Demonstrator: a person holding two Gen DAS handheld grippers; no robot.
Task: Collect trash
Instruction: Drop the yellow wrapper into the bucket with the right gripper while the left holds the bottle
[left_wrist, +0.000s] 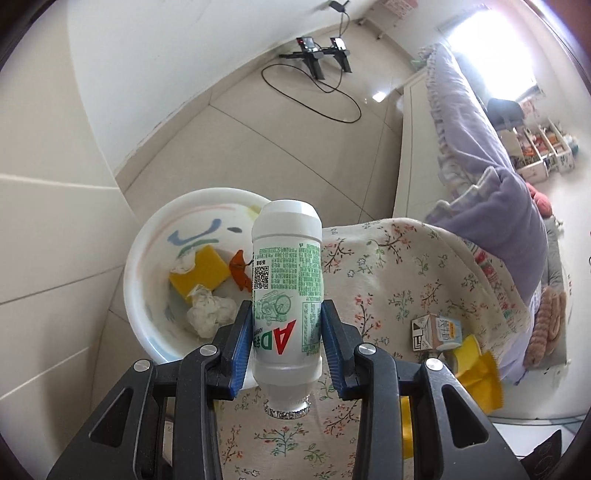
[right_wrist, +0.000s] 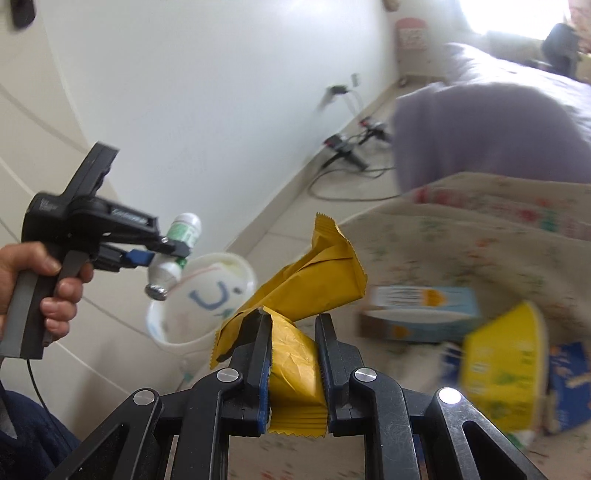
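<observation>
I've got the left gripper (left_wrist: 287, 343) clamped on a small plastic bottle (left_wrist: 286, 291), cap end towards me, hanging by the near rim of the white bin (left_wrist: 147, 254). It looks empty: light, stiff, slick, so mid-body is where to squeeze. Right gripper (right_wrist: 291, 334) pinches a yellow wrapper (right_wrist: 306, 280): crinkly, limp, weightless; any fold holds.
</observation>
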